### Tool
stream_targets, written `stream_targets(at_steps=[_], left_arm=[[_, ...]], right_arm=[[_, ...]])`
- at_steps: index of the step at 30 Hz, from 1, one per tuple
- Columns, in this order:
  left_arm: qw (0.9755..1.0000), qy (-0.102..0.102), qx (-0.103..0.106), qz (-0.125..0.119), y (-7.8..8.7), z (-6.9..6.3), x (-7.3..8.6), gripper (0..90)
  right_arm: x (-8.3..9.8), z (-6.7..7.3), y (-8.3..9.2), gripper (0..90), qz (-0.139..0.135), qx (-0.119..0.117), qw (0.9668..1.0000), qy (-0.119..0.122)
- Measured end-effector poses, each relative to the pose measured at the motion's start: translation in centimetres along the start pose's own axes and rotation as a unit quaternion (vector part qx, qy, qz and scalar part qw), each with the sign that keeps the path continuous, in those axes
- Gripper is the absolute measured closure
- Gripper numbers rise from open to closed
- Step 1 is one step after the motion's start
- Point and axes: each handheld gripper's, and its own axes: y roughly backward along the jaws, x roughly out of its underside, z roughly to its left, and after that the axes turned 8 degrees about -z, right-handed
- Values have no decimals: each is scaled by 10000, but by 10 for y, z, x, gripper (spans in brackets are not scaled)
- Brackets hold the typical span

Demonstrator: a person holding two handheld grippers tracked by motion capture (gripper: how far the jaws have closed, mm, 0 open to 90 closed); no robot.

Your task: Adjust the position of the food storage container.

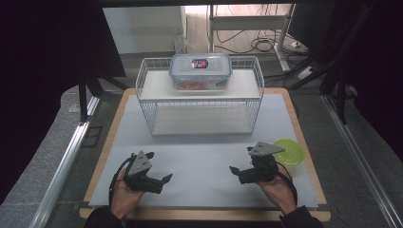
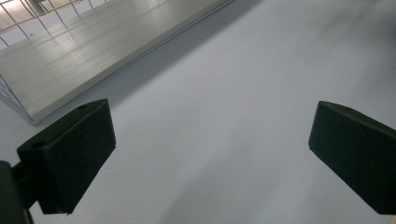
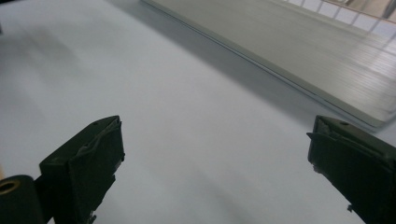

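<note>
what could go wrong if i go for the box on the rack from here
1. The lidded box sits on the top shelf of the white wire rack, behind its raised wire rim, so a low approach could catch a jaw on the wires.
2. The rack looks light; pushing on the box might shift or tip it.
3. The green lid lies just beside the right hand-held gripper, which could knock it toward the table edge when lifting off.
</note>
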Motion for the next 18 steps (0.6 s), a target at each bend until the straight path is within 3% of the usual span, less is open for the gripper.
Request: stream_targets(at_steps=[2, 5, 7, 12, 18], left_arm=[[10000, 2, 4, -16, 0, 1, 1, 6], [10000, 26, 12, -1, 0, 1, 2, 6], [10000, 53, 31, 11, -1, 2, 2, 6], [9999, 79, 73, 27, -2, 3, 3, 7], [9999, 70, 107, 44, -2, 2, 4, 9]], right_arm=[[2, -3, 1, 19, 21, 94, 9999, 31], [3, -9, 4, 11, 81, 139, 9998, -120], [4, -14, 8, 49, 167, 224, 9994, -192], [5, -32, 23, 295, 309, 378, 9975, -503], [9, -53, 41, 604, 402, 717, 9947, -623]])
